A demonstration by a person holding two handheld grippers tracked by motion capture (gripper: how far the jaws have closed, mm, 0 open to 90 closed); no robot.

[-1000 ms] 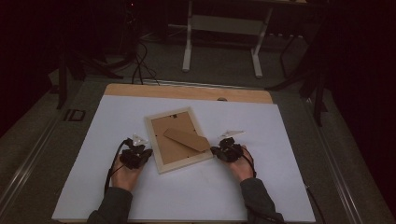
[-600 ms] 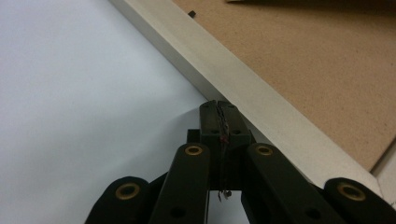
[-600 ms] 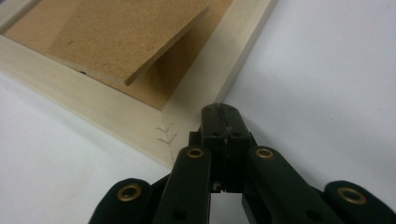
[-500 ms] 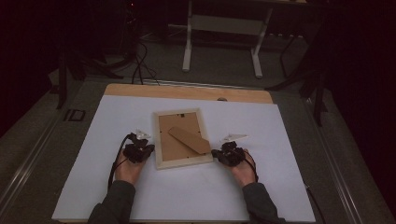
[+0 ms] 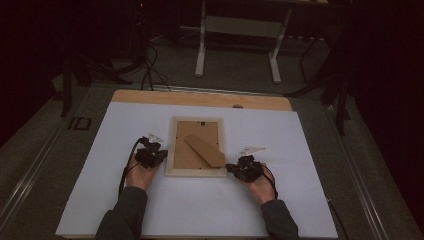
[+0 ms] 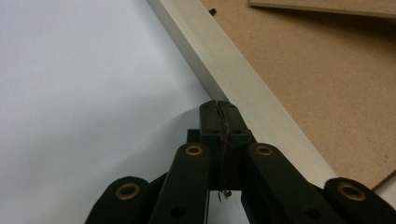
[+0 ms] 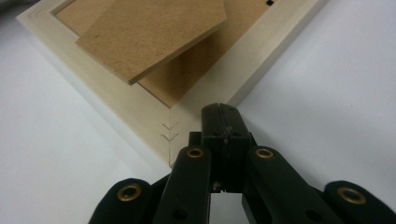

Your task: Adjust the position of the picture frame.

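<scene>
A pale wooden picture frame (image 5: 196,146) lies face down on the white sheet, its brown backing board up and its easel stand (image 5: 205,151) slanting across it. My left gripper (image 5: 161,156) is shut, its tips against the frame's left rail (image 6: 233,79). My right gripper (image 5: 229,168) is shut too, tips at the frame's lower right corner (image 7: 187,122). In the right gripper view the stand (image 7: 154,32) lifts slightly off the backing. Nothing is clamped between either pair of jaws.
The white sheet (image 5: 310,165) covers a wooden table whose far edge (image 5: 200,98) shows bare. Beyond it on the dark floor are cables (image 5: 150,70) and a metal stand's legs (image 5: 237,50). A person's hands and dark sleeves come in from the bottom.
The frame has turned from a tilted position to square with the table. My left gripper moved right toward its left rail, and the right gripper shifted slightly down along the corner.
</scene>
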